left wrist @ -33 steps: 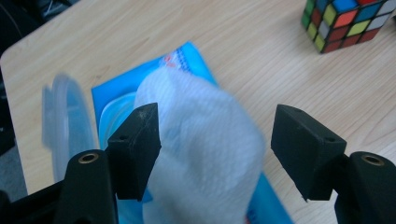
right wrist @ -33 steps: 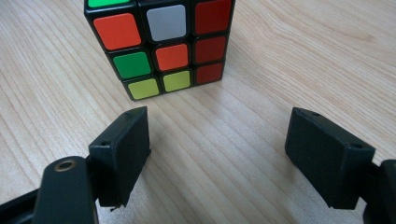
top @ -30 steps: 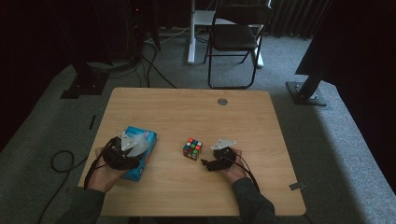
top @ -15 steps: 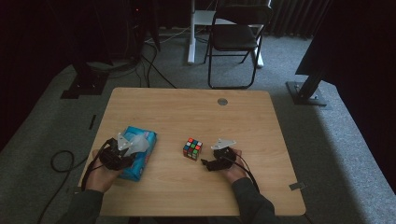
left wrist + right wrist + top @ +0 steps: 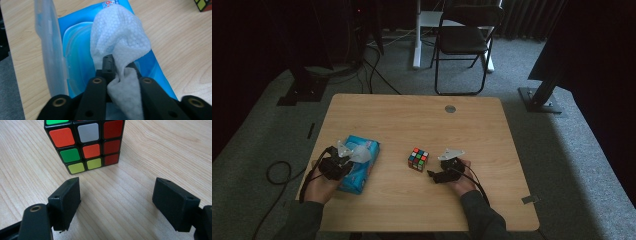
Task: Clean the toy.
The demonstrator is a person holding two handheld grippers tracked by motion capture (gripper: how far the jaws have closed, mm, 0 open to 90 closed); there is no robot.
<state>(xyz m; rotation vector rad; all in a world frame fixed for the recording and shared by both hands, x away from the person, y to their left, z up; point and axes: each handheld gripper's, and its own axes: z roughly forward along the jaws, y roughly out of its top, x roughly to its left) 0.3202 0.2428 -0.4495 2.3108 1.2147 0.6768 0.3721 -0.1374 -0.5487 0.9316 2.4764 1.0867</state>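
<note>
A blue pack of wet wipes point(image 5: 360, 165) lies at the table's left front, its clear lid point(image 5: 48, 47) flipped open. A white wipe point(image 5: 120, 42) sticks up out of the pack point(image 5: 75, 55), and my left gripper point(image 5: 120, 66) is shut on it just above the opening; in the high view the left gripper point(image 5: 343, 161) sits over the pack. A scrambled colour cube point(image 5: 418, 159) stands mid-table. My right gripper point(image 5: 433, 175) rests just right of it, open, with the cube point(image 5: 85, 143) a short way beyond its jaws point(image 5: 116, 192) and apart from them.
The wooden table point(image 5: 412, 120) has a round grommet point(image 5: 450, 108) near its far edge. A folding chair point(image 5: 462, 45) and stand bases point(image 5: 542, 100) are on the carpet beyond. Cables trail off the left side point(image 5: 277, 172).
The left gripper has shifted slightly over the wipes pack with the wipe in its jaws. The right gripper and the cube stay where they were.
</note>
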